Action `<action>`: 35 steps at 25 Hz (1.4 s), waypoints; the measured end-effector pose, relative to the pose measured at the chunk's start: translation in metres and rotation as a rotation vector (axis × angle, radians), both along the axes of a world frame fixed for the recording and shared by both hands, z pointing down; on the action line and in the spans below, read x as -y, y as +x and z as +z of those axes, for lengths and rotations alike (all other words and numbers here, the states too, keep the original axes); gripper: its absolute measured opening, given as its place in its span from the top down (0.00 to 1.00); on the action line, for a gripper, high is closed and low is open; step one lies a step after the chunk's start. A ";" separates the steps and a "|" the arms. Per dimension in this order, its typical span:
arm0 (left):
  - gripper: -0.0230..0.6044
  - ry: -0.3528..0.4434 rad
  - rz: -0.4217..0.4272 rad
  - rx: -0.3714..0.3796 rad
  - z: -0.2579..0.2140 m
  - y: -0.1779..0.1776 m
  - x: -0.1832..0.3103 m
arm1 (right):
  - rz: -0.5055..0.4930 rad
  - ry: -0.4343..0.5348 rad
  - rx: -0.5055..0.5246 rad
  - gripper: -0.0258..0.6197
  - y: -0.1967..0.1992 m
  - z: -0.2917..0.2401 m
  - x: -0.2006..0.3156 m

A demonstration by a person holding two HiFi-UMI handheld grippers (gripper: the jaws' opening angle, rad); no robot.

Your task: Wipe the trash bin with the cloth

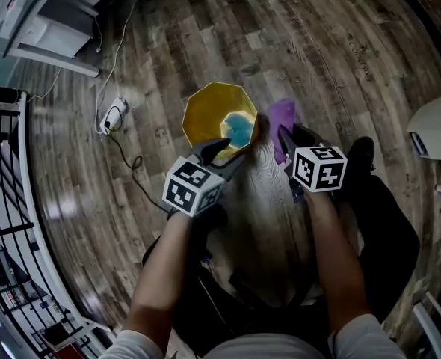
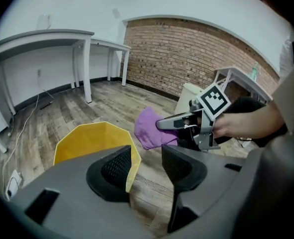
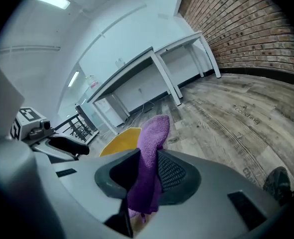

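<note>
A yellow octagonal trash bin (image 1: 205,111) stands on the wooden floor with something blue (image 1: 239,129) inside it. My left gripper (image 1: 226,149) is open at the bin's near rim. In the left gripper view the bin's yellow wall (image 2: 87,141) lies against the left finger (image 2: 118,168), and floor shows across the rest of the gap. My right gripper (image 1: 284,139) is shut on a purple cloth (image 1: 282,115) and holds it just right of the bin. The cloth (image 3: 152,143) stands up between its fingers, with the bin (image 3: 118,142) behind.
A power strip (image 1: 114,113) with cables lies on the floor left of the bin. A black railing (image 1: 4,200) runs along the far left. White desks (image 2: 47,39) and a brick wall (image 2: 187,59) stand beyond. A white object (image 1: 437,126) sits at the right edge.
</note>
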State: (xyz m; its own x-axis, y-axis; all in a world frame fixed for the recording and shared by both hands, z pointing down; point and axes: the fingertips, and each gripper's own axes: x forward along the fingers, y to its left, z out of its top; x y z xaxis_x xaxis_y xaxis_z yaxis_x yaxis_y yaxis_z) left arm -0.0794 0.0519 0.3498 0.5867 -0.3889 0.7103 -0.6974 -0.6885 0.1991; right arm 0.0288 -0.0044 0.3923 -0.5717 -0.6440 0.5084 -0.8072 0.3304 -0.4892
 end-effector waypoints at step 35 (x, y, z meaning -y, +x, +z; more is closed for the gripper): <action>0.70 -0.164 0.301 0.178 0.090 0.003 0.001 | -0.122 0.009 -0.117 0.80 -0.050 0.050 0.018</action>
